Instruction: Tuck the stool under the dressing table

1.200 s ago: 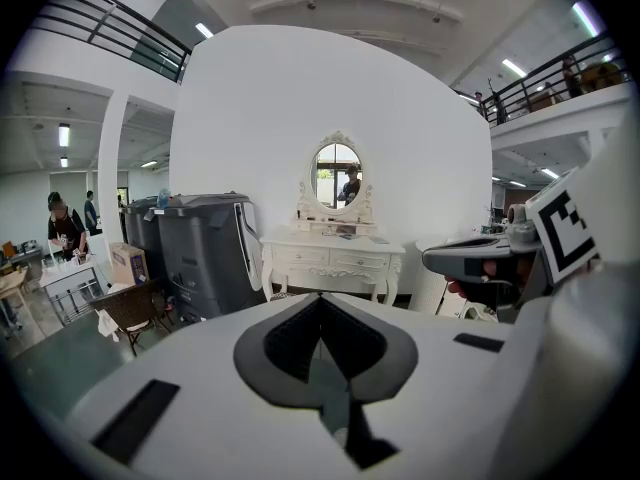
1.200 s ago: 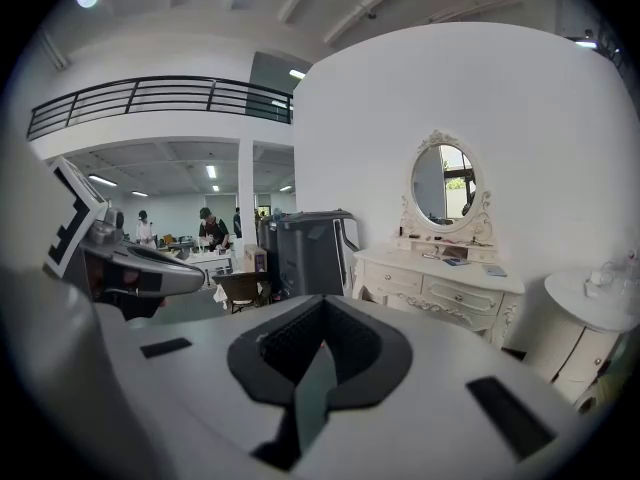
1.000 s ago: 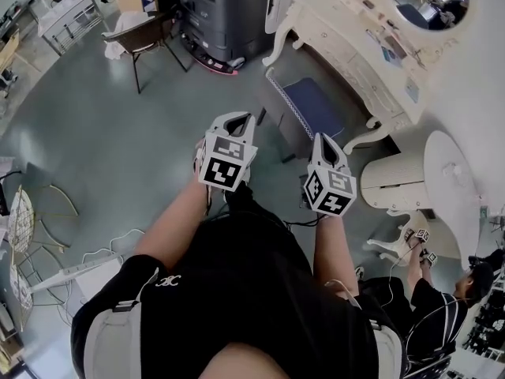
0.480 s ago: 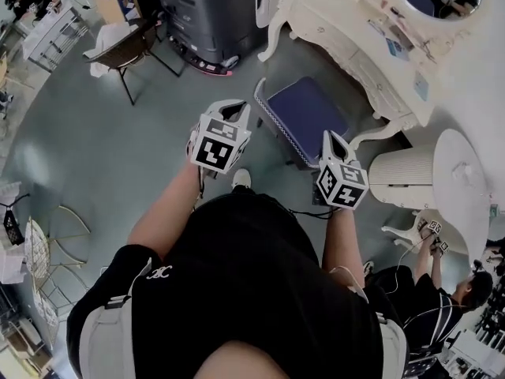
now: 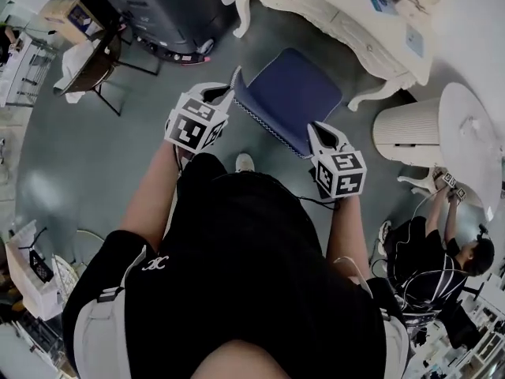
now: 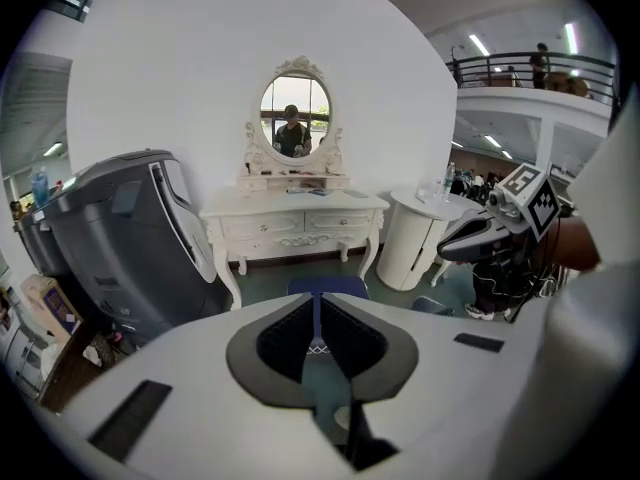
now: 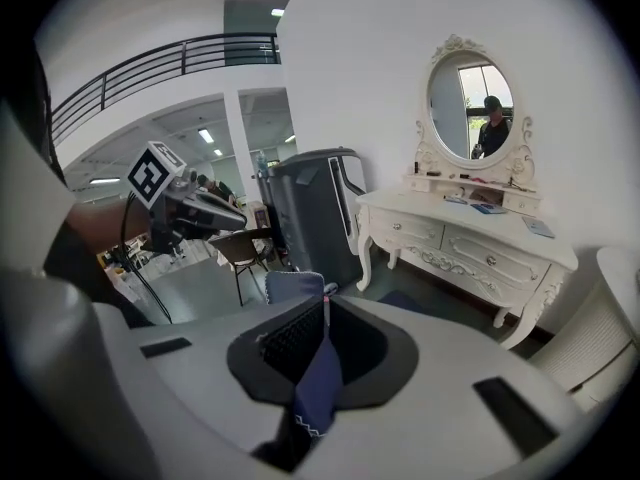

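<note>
Stool [image 5: 288,101] on floor [image 5: 95,156] before dressing table [image 5: 339,14]. Left gripper [image 5: 228,94] fingers together at stool's left corner; right gripper [image 5: 317,128] fingers together at near-right corner.

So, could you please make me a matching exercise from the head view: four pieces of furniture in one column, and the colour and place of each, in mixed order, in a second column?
Column one:
1 stool
2 dressing table
3 chair
4 round cabinet

Column two:
A cream, along the top edge
B dark, at the left
C white and ribbed, at the right
D blue seat, in the middle

Pairs: 1-D, 2-A, 3-B, 4-C
</note>
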